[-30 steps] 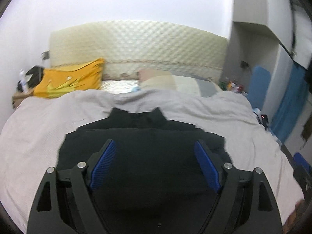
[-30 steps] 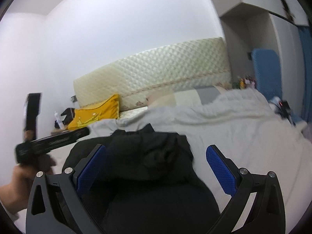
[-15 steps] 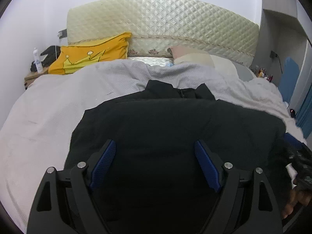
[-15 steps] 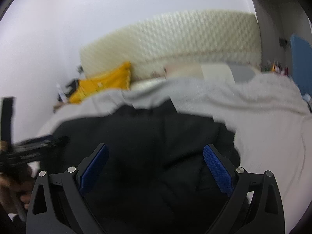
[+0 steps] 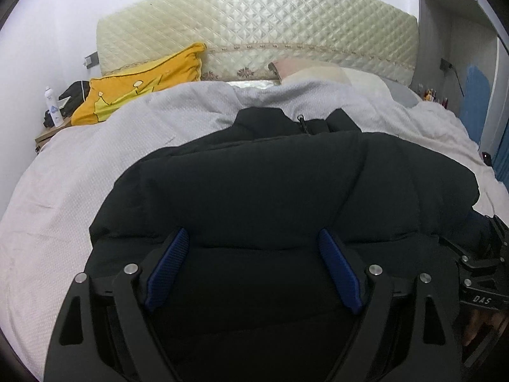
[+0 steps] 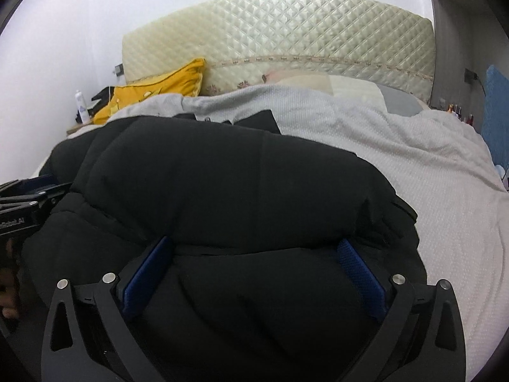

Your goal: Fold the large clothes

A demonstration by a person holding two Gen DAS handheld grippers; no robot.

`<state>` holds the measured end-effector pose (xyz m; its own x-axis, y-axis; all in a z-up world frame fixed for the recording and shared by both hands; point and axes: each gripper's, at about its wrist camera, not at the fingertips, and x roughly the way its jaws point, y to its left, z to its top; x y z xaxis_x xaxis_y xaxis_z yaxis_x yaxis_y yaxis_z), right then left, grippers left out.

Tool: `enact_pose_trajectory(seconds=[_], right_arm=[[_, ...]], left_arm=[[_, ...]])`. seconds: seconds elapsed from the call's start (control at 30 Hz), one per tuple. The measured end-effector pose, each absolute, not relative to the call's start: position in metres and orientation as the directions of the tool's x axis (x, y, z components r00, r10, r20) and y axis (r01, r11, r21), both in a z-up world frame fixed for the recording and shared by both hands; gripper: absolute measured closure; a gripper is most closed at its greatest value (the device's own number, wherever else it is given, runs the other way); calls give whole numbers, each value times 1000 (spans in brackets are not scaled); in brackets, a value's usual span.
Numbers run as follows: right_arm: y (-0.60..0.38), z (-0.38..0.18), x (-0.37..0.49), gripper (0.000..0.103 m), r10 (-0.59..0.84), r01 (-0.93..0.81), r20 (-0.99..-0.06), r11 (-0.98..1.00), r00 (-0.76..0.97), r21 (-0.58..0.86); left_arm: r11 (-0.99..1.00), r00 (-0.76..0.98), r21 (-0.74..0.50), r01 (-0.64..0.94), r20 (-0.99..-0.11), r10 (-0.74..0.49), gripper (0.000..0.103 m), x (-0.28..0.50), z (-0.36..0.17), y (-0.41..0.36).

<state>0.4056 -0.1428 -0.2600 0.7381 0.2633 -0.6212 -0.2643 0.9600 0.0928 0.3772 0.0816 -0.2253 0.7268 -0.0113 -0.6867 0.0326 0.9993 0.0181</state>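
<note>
Both tools (image 5: 251, 267) (image 6: 254, 273) now lower, spread wide over black jacket (image 5: 286, 191).

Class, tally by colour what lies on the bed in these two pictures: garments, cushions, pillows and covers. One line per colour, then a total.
Black: 1, the puffer jacket
Yellow: 1, the cushion
Pale cream: 1, the pillow
Light grey: 1, the duvet
Total: 4

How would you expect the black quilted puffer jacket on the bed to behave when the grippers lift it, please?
The black quilted puffer jacket looks soft and puffy, so it will probably sag and droop. Its bulging panels suggest it is light for its size and may spring open. Both grippers, left gripper and right gripper, are open around it.
</note>
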Motion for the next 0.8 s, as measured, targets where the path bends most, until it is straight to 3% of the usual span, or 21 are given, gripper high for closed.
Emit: enact_pose_trajectory(seconds=[0.17,0.47,0.8], right_arm=[[-142,-233,402,1,262,-272,-659,958,705,89],[-152,-84,334,1,323,-302,-477,945,817,124],[-166,61,213,1,335,-321,-320,942,886,99]], left_arm=[[999,703,-49,16,-710,-46,16,376,-202,93],[997,793,-80,4,-607,-51,16,320,-74,92],[994,892,-101,52,-443,-92,15,190,85,86]])
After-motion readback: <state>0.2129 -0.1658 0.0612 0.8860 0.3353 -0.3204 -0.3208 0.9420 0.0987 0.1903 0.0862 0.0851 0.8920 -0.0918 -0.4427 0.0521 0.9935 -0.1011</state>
